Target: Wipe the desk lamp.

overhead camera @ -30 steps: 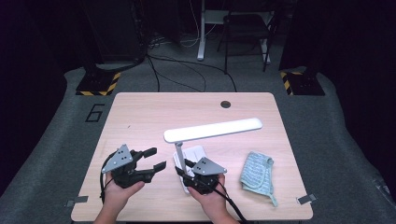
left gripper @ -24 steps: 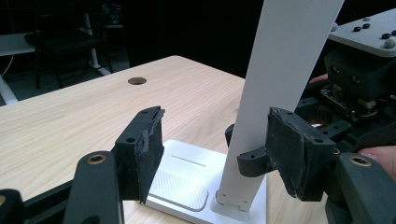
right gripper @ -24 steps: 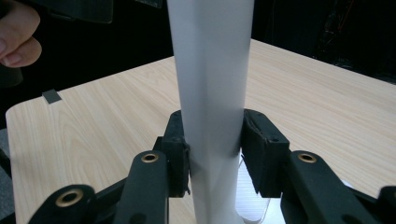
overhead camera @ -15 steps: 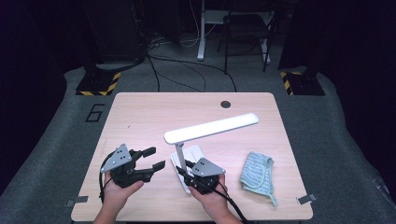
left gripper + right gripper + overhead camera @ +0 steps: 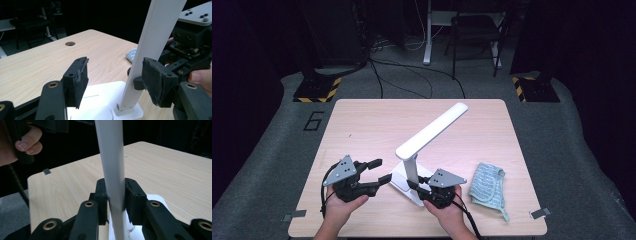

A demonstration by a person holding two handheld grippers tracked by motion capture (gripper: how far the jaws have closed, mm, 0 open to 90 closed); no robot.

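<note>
Table: we work at a light wooden table [image 5: 362, 130] with a small round hole [image 5: 70, 43] near its far edge.
Cloth: a crumpled pale blue-green cloth [image 5: 488, 186] lies on the table to the right of our right hand, near it but not touching the lamp.
Surroundings: beyond the table we see dark floor, cables, a chair [image 5: 476, 35] and two black-and-yellow striped blocks [image 5: 317, 90]; none of these reaches the work.
In the way: nothing lies between our grippers and the lamp; the table's far half is free.
Lamp: a white desk lamp [image 5: 432, 131] stands on its flat white base [image 5: 100, 100] near the table's front edge, between our two hands, with its stem rising from the base and its long head slanting up and away to the right.
Right gripper: our right gripper [image 5: 116, 198] has just been closing, and its two black pads now press on the lamp's stem from either side, low down, just above the base.
Left gripper: our left gripper [image 5: 116, 82] stands wide open and holds nothing.
Lamp to left gripper: the base lies below and between the left jaws; the stem rises just inside the jaw at the right of the left gripper view, and we cannot tell whether it touches that pad.
</note>
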